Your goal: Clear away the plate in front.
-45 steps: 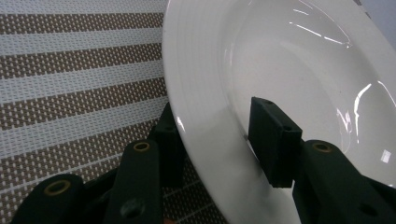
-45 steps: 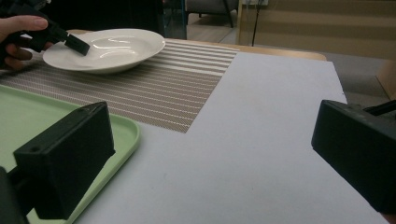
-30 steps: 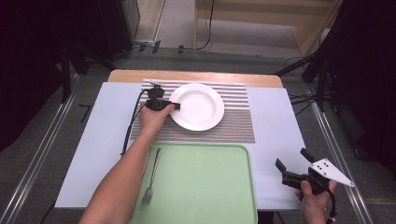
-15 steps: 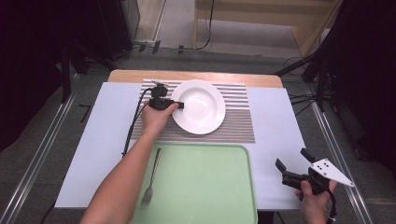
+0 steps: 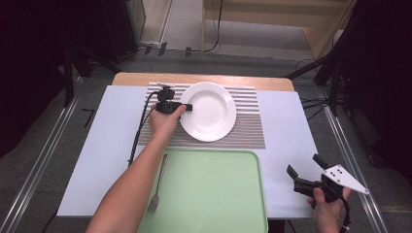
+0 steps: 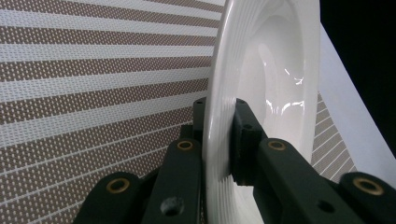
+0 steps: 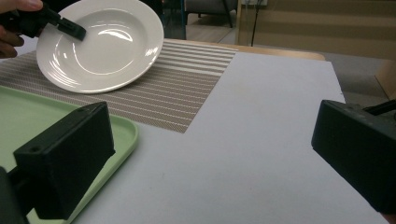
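High view: the white plate (image 5: 209, 111) lies on the striped placemat (image 5: 248, 131), just beyond the far edge of the green tray (image 5: 214, 194). The left gripper (image 5: 187, 107) sits at the plate's left rim, its jaws having just been closing there with the rim between them; a second ago they stood wider at the same rim, and the plate now sits slightly tilted toward the tray. That suggests the grip is made and a lift toward the tray can follow. A fork (image 5: 158, 187) lies along the tray's left edge. The right gripper (image 5: 303, 170) is held well to the right of the tray, jaws spread, nothing between them.

Left gripper view: the two black jaws press the plate's (image 6: 271, 79) ribbed rim from both sides, one pad under it and one on top, with the placemat (image 6: 93, 79) behind.

Right gripper view: the right gripper's (image 7: 210, 163) jaws stand wide apart over the bare white table cover (image 7: 261, 140), beside the tray's (image 7: 28, 116) corner. Beyond the tray, the plate (image 7: 102, 46) is tilted up off the placemat (image 7: 187, 88) on its held side, the left gripper (image 7: 70, 29) clamped on that rim.
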### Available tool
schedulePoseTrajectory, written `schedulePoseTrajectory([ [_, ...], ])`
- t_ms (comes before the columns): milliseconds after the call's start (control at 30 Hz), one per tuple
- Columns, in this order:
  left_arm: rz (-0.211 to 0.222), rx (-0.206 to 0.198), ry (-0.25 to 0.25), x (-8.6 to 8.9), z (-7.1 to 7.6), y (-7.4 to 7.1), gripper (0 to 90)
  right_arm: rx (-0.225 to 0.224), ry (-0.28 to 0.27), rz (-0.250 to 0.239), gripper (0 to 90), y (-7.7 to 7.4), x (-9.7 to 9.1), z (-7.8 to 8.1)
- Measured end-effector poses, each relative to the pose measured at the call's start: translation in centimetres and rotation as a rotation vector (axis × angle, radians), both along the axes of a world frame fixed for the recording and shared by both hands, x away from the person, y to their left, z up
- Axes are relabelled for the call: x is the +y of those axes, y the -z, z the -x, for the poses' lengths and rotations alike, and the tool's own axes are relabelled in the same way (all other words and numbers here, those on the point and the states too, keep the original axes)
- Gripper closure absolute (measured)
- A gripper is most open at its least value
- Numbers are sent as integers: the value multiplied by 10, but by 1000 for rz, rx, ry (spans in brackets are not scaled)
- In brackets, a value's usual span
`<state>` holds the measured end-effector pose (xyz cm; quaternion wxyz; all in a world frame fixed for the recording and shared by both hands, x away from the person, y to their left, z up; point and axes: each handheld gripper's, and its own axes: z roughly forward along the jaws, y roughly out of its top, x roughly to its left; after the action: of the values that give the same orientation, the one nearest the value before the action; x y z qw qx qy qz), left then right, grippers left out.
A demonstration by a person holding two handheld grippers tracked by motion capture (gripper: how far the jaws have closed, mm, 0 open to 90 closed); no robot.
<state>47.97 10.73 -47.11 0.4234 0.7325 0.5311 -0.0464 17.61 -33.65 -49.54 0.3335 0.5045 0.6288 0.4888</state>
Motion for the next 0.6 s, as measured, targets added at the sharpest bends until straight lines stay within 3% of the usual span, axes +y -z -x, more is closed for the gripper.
schedulePoseTrajectory([
  [167,8,-15,6,5,1,-5,819,7,0,-4,0,0,0,0],
  [267,42,-25,13,9,3,-10,820,6,1,-2,0,0,0,0],
  [600,88,-45,55,14,14,-25,819,-5,-3,7,0,0,1,0],
])
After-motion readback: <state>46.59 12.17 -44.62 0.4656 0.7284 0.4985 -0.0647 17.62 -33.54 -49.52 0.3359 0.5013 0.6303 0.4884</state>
